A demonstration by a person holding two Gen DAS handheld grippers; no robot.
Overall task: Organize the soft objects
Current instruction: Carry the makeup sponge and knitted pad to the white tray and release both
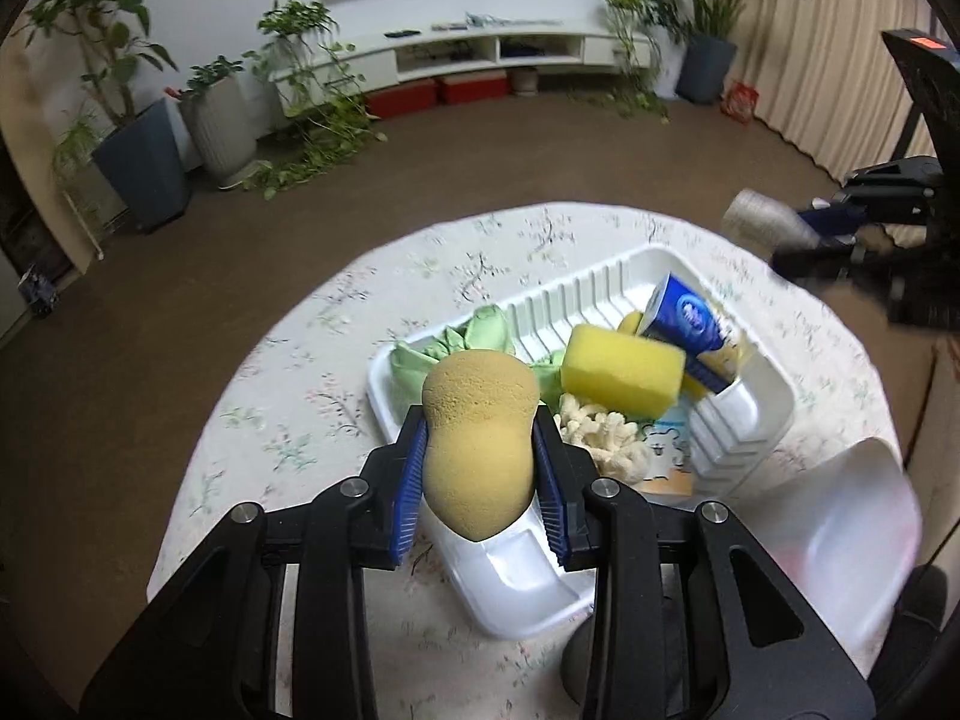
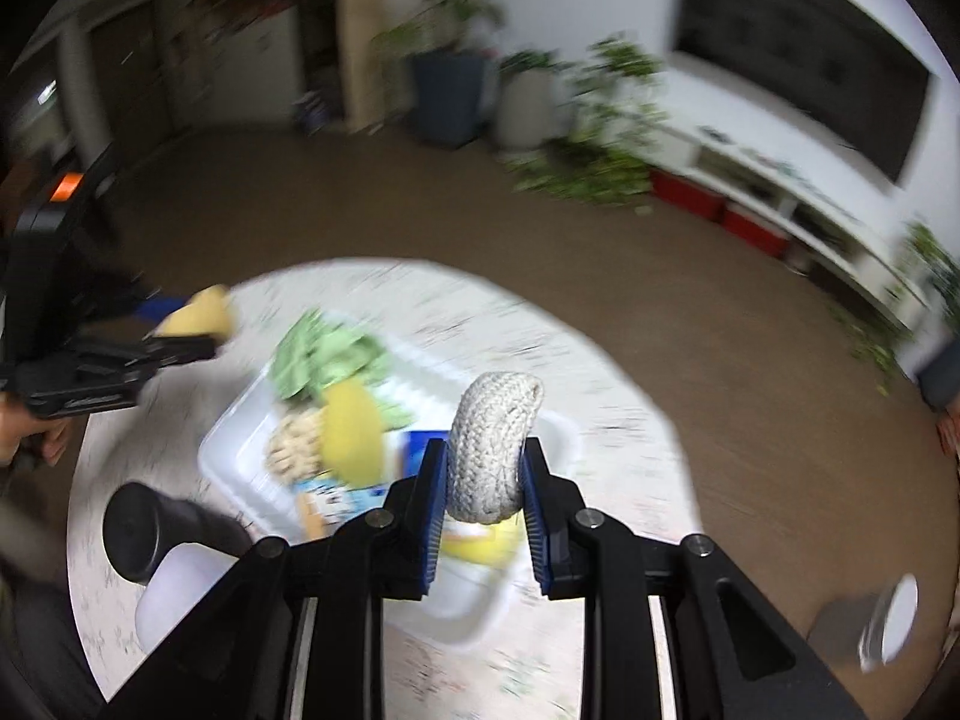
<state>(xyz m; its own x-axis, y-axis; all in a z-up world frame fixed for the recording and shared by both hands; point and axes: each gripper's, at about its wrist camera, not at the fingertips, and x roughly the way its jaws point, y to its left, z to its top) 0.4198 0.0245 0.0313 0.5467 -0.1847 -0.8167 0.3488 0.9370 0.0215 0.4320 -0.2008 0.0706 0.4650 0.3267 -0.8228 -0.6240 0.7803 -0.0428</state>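
Showing only from the right gripper (image 2: 483, 468): a black cylinder (image 2: 150, 531).

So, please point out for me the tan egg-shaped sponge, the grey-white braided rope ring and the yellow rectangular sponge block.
Tan egg-shaped sponge (image 1: 477, 420), left wrist view, on its rounded body.
Grey-white braided rope ring (image 2: 489, 450), right wrist view, on its woven outer face.
Yellow rectangular sponge block (image 1: 618, 369), left wrist view, on its front face.

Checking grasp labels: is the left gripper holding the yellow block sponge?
No, the left gripper is clamped on the tan egg-shaped sponge; the yellow block sponge lies in the white tray.
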